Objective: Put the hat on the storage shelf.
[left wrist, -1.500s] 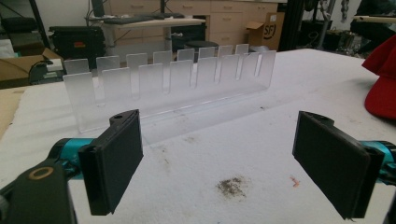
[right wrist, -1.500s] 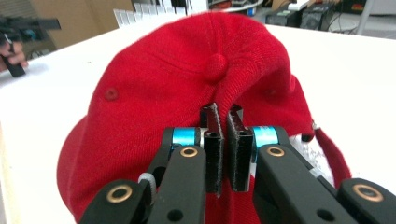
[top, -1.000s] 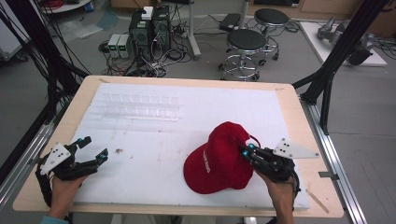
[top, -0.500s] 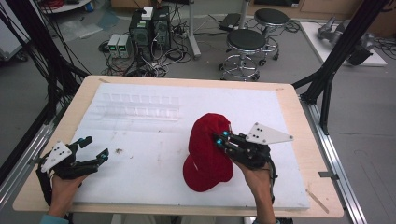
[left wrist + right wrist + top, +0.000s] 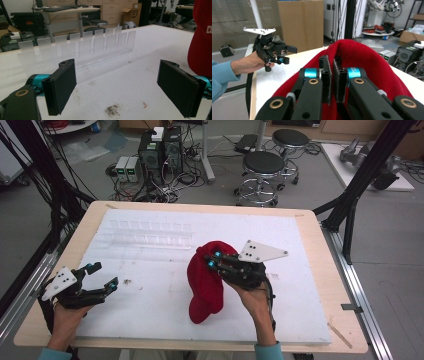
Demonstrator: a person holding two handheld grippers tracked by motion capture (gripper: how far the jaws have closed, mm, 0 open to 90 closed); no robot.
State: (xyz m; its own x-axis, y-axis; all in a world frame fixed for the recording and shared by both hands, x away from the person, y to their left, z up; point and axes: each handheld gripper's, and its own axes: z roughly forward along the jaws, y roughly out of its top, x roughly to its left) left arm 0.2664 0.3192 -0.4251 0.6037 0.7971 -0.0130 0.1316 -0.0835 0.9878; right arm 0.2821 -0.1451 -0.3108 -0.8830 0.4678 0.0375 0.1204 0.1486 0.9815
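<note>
The right gripper [image 5: 214, 260] has its jaws pinched on the soft red fabric cap [image 5: 204, 285], lifting it off the white table mat [image 5: 150, 290] near the middle. The left gripper [image 5: 102, 276] hovers at the near left edge, jaws spread wide, holding nothing.

- The cap [image 5: 205, 280] is in the middle of the bench [image 5: 310, 270], a bit to the right.
- The right gripper [image 5: 214, 261] is just right of the cap, touching it.
- The left gripper [image 5: 102, 277] is far off at the bench's left front corner.
- The clear rack [image 5: 147, 234] sits behind both, toward the back left.
</note>
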